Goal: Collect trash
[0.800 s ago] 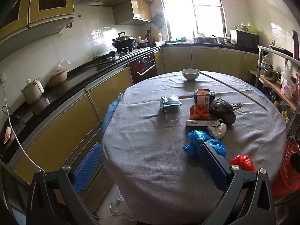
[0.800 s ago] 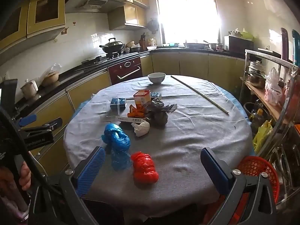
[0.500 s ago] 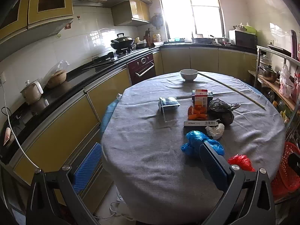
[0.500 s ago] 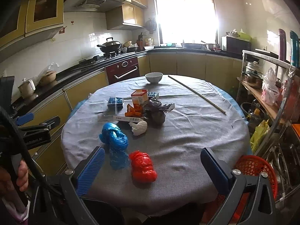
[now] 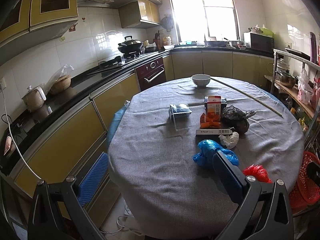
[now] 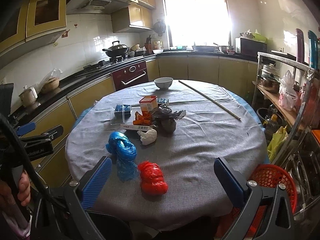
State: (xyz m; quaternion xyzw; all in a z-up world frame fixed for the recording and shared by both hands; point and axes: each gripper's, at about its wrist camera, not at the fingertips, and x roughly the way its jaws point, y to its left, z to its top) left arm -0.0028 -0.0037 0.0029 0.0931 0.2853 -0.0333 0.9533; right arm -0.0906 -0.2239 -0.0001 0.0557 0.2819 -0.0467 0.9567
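Trash lies clustered on the round grey-clothed table point(image 6: 200, 140): a crumpled blue bag point(image 6: 123, 152), a red bag point(image 6: 153, 178), a white paper wad point(image 6: 148, 137), a dark foil-like bag point(image 6: 166, 118), orange wrappers point(image 6: 143, 119), a slim white box point(image 6: 136, 127), an orange-white carton point(image 6: 148, 105) and a clear blister box point(image 6: 121, 113). My right gripper point(image 6: 163, 179) hangs open before the table's near edge, the red bag just ahead between its fingers' line. My left gripper point(image 5: 160, 172) is open at the table's left side, its right finger point(image 5: 228, 172) overlapping the blue bag point(image 5: 208, 152).
A white bowl point(image 6: 163, 83) and a long thin stick point(image 6: 210, 99) lie at the table's far side. A red mesh basket point(image 6: 274, 182) stands on the floor at the right beside a metal rack point(image 6: 290, 100). Kitchen counters point(image 5: 60, 100) run along the left and back walls.
Both views have drifted slightly; the table and trash sit a little lower and farther left in the right wrist view. Both grippers stay open, nothing taken up.
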